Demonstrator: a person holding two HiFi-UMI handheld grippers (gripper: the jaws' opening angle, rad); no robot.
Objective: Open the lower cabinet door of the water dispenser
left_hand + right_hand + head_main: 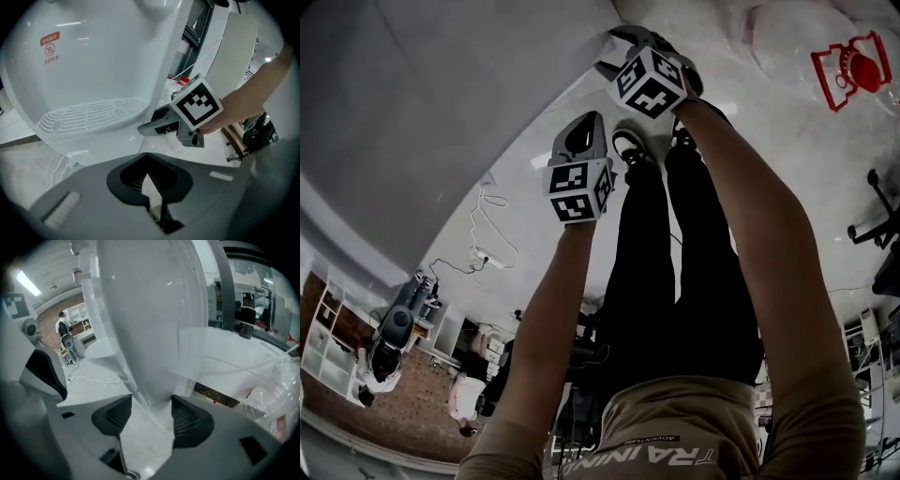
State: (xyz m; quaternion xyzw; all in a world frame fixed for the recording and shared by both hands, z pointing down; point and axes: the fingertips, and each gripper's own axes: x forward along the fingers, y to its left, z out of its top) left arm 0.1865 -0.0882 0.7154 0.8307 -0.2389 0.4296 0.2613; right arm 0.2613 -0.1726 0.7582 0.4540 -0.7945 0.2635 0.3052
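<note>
Looking at a white water dispenser (89,61) here, with a ribbed drip tray (89,115) sticking out of the front. Got a small red label (49,48) high on the front panel: a red box, a round mark and a row of red characters under it, all way too small to read.

Found the lower door (150,333) in the right gripper view, showing as a tall white panel running straight up the middle. Got the right claw (150,411) clenched on the edge of that door, with one dark ribbed pad pressed against each side. Can see the same claw from the left gripper view too, poking in at the side edge of the dispenser, just beside the drip tray.

Got the left claw (149,161) squeezed together at the tips with nothing in it, pointed at the dispenser front and not touching it.

In the head view, seeing both bare arms stretched out, right claw further ahead than the left. Can make out white print on the tan shirt (675,441), upside down to the camera: roughly "TRAININ" plus a smaller "ADVENTURE" above it. Also spotted a red camera-shaped mark (851,67) at the top right, no legible words on it.
</note>
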